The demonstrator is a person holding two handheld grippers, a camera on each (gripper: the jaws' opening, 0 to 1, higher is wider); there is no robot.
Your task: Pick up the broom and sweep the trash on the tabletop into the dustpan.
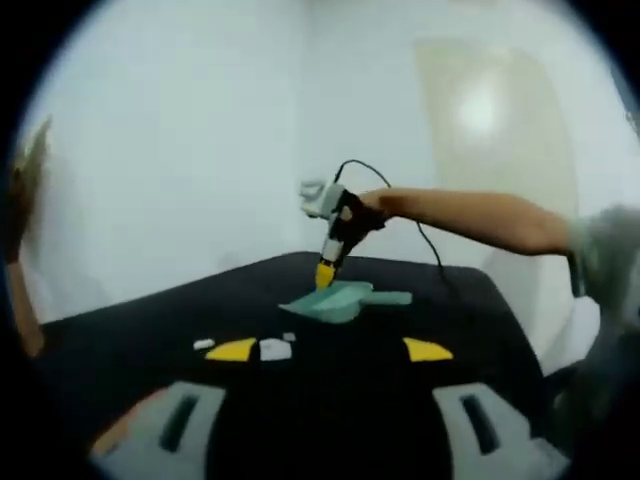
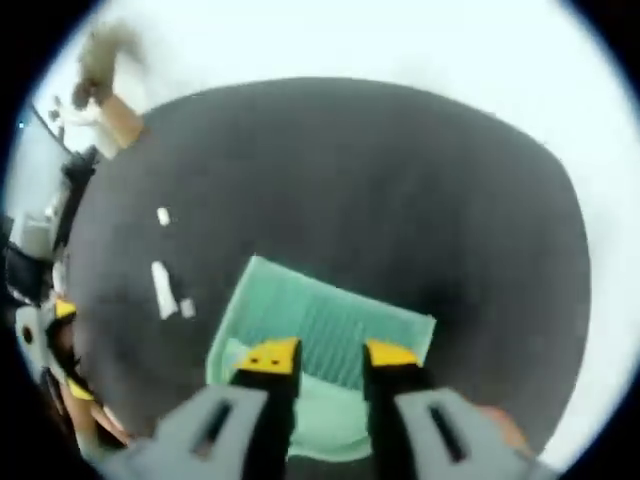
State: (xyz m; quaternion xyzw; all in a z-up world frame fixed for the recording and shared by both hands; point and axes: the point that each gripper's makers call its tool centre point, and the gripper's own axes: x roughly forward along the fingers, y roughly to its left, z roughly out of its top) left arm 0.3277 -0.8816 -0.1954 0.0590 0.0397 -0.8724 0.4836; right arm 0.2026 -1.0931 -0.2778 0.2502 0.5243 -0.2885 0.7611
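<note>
Claws work over a black surface (image 1: 150, 330). Right claw (image 2: 330, 356), jaws a little apart, hangs just above a teal dustpan (image 2: 320, 320) lying flat there; whether it grips anything cannot be told. Left gripper view shows that right claw (image 1: 325, 272) over the dustpan (image 1: 345, 300). Left claw (image 1: 330, 348) stands wide apart, holding nothing, near white trash scraps (image 1: 274, 348). Scraps (image 2: 163, 288) lie beside the dustpan.

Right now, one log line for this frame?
right gripper: over dustpan, contact unclear | left gripper: open, holding nothing | trash: white scraps on tabletop | broom: unseen
</note>
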